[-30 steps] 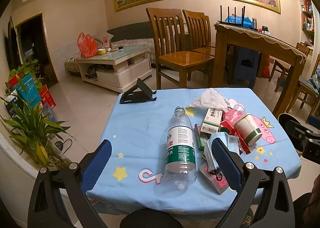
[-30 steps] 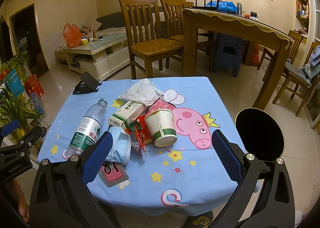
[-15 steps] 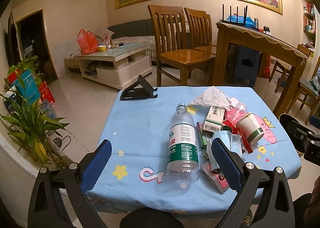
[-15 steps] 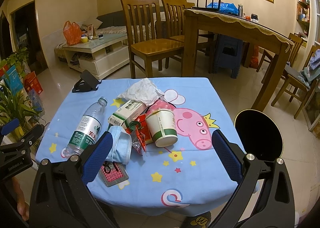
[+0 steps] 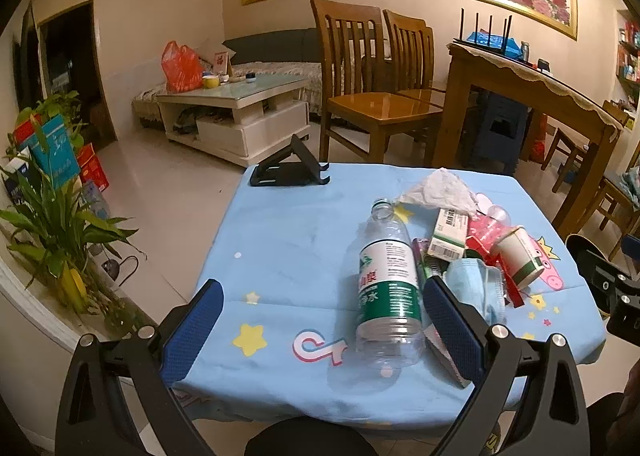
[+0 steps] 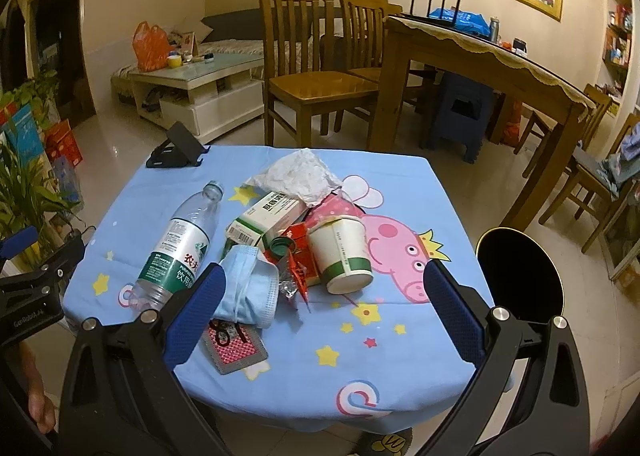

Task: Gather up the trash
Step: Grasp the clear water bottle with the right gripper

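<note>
My left gripper (image 5: 320,330) hangs over the near edge of the table (image 5: 288,223), its blue pads (image 5: 192,330) spread wide with nothing between them. At the far left corner sits a black phone stand (image 5: 290,169). A clear water bottle (image 5: 388,280) with a green label lies on its side left of the middle, its open neck toward the far edge and its base at the near edge, just inside my left gripper's right pad. To its right the trash is heaped together: a blue face mask (image 6: 248,286) crumpled near the near edge, with a small red-and-white patterned card (image 6: 234,342) below it at the near edge, touching the mask. Behind the mask lies a white and green carton (image 6: 266,219), and over its far end a crumpled white tissue (image 6: 298,175). Red wrappers (image 6: 300,256) lie between the carton and a paper cup (image 6: 342,256) tipped on its side, mouth toward the far edge, lying partly on the pig printed on the cloth. My right gripper (image 6: 322,316) hovers over the near edge with its fingers wide apart and empty, the mask just beside its left pad. Off the table's right edge stands a round black bin (image 6: 520,276).
</note>
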Available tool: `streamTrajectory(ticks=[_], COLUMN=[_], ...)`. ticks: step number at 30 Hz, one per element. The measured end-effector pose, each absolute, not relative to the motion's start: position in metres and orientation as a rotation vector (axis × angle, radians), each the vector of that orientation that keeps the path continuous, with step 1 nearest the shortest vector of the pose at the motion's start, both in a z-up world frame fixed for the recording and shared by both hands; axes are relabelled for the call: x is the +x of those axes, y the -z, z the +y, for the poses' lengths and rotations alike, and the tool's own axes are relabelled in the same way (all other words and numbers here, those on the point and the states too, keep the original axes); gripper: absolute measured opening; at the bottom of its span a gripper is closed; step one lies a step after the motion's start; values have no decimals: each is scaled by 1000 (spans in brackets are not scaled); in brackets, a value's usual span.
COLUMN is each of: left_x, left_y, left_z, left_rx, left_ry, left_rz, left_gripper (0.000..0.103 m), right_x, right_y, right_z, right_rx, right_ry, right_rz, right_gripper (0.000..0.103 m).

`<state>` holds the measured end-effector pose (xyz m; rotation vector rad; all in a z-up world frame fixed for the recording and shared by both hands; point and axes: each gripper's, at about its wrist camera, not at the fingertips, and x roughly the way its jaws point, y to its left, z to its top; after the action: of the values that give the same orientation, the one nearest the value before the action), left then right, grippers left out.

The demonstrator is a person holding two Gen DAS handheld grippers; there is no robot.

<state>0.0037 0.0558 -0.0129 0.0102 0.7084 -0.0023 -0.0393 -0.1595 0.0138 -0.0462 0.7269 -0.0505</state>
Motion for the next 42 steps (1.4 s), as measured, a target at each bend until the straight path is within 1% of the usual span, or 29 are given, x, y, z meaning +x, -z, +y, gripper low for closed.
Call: streamTrajectory(ticks=[7,11,15,17,18,21,25,26,28,31,34,35,36,39,42], left_x=[15,25,35,35,32,31,39,41,42,40,37,37,36,35,33], left_y=[26,43,68,77,79,85,93,94,94,95,96,95,95,92,86], left_z=[84,119,166,182,187,199,201,200,196,194,195,195,195,195,189], left_rx=[-14,-1,-15,-23,-23,-24,-55,-56,-50,-51,-59,-63,-66,-65,-55], left_ry=[-40,-168,-298,-339,-350,-368,-332,-325,-316,-298,-282,-275,-272,-270,-262], left_rz=[724,744,797,816,818,821,851,852,844,838,842,842,843,837,823], left_gripper=[97,97,97,97,97,97,97,97,97,97,97,97,97,97,97], right_x=[-22,4,47,68,83,107,122,123,130,144,155,157,158,156,149], right_y=[-12,-9,12,32,42,58,83,90,99,110,124,127,127,116,87], right_z=[-119,-70,0,25,30,25,31,30,27,18,13,11,10,5,-8], right_rx=[-146,-260,-446,-541,-521,-338,-324,-305,-278,-243,-210,-198,-156,-101,1], right_ry=[-9,-224,-466,-441,-391,-349,-264,-261,-233,-213,-203,-211,-247,-291,-363], right_rz=[737,767,844,911,968,1075,1139,1169,1208,1252,1309,1320,1320,1286,1205], right_gripper=[98,98,98,98,98,98,97,94,95,89,79,70,67,66,66])
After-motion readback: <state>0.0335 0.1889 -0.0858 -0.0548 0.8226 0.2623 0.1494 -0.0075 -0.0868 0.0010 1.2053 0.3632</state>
